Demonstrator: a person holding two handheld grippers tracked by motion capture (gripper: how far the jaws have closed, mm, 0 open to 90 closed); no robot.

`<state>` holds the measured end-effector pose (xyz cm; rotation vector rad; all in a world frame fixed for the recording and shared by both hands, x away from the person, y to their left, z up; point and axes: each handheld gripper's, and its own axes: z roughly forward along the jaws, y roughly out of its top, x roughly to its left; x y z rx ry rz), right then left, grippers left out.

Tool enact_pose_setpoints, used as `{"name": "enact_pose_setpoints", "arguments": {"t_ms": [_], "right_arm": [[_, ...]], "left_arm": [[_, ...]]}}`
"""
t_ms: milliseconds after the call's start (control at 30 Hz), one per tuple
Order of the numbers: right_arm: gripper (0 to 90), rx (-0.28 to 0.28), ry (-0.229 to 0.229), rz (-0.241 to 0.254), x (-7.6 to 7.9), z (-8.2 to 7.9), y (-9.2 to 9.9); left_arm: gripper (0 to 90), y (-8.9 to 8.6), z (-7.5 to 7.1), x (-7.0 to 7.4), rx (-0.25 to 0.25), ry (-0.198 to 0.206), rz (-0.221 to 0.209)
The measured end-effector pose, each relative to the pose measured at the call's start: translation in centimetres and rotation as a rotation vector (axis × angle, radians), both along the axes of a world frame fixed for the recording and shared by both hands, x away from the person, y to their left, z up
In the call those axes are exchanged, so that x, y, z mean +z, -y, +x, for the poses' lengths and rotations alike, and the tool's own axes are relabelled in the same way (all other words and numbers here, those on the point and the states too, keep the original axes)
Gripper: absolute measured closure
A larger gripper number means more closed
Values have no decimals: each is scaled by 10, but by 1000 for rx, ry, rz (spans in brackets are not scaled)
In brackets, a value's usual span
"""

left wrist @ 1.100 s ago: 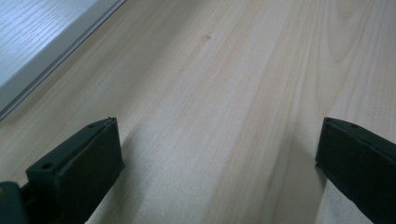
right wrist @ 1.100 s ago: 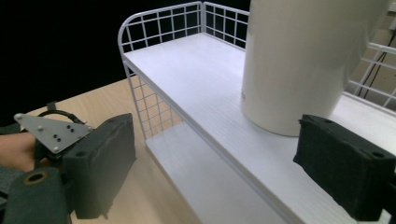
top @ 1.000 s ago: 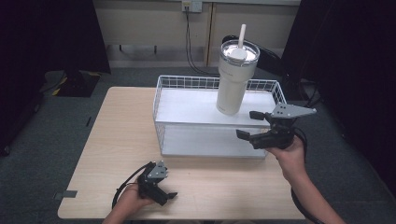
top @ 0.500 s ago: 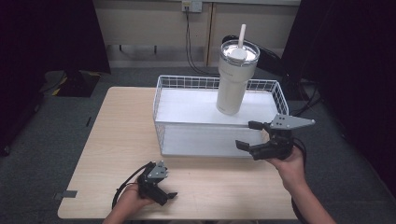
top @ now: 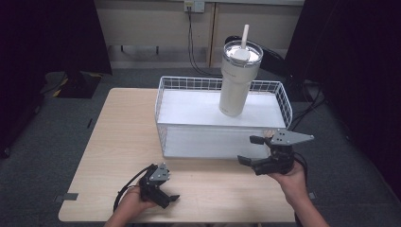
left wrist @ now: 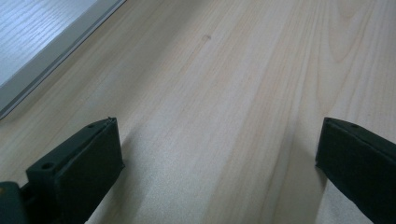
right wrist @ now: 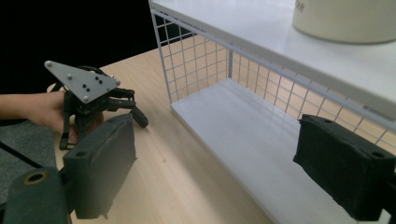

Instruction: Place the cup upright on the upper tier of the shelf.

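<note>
A cream tumbler [top: 239, 80] with a lid and a straw stands upright on the top shelf of a white wire rack [top: 163, 118]. The right gripper view shows the tumbler's base [right wrist: 345, 21] and the rack's wire side [right wrist: 196, 60]. My right gripper [top: 246, 150] is open and empty; it hovers in front of the rack's near right corner and faces its lower shelf [right wrist: 243, 135]. In its own view the right gripper [right wrist: 215, 172] holds nothing between its jaws. My left gripper [top: 170, 193] rests low at the table's near edge, open. Only bare wood lies between the jaws of the left gripper [left wrist: 219, 154].
The wooden table [top: 123, 127] has free room to the left of and in front of the rack. The left gripper [right wrist: 133, 111] and its hand lie beyond the rack's near left corner. Grey carpet, cables and dark curtains surround the table.
My right gripper has come down and back toward the person, from beside the tumbler to the front of the rack. The left gripper has not moved.
</note>
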<state>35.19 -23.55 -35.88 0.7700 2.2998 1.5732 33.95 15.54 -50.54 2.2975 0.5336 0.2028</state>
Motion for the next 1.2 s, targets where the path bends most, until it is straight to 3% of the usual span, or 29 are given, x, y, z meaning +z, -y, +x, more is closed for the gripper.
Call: {"name": "enact_pose_setpoints", "arguments": {"t_ms": [733,1033,1200], "right_arm": [[119,17,-66,-24,-57,-6,3],[120,21,-103,-39,-89,-8,3],[120,20,-137,-74,-109,-8,1]], "left_arm": [[0,0,0,0,4,0,-5],[0,0,0,0,3,-2,-5],[0,0,0,0,1,1,0]]}}
